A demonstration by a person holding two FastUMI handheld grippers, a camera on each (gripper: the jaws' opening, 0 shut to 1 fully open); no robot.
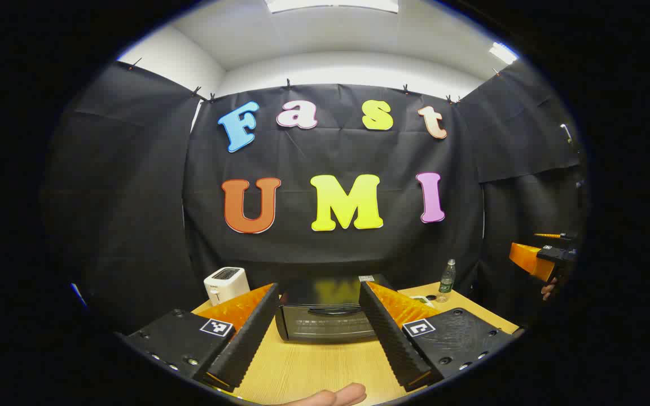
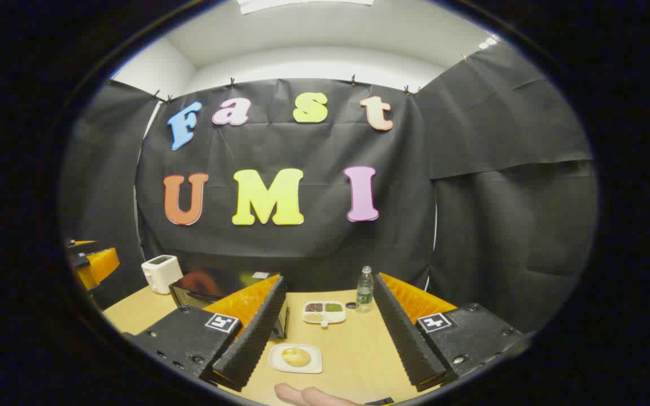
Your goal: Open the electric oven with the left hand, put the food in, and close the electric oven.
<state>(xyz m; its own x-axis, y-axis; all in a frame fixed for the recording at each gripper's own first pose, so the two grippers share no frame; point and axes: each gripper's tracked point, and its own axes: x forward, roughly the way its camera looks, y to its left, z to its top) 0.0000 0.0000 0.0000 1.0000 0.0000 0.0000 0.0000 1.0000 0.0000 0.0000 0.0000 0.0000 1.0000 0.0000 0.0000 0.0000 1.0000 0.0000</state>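
1. two tools sit above the light wooden worktop; your left tool has its fingers spread wide with nothing between them, aimed straight at the black electric oven.
2. the oven stands on the worktop with its door shut, and a white toaster sits to its left.
3. your right tool is also wide open and holds nothing.
4. a pale bread roll lies on a white square plate on the worktop, between the right tool's fingers in the right gripper view.
5. behind the plate you have a white divided dish and a clear plastic bottle.
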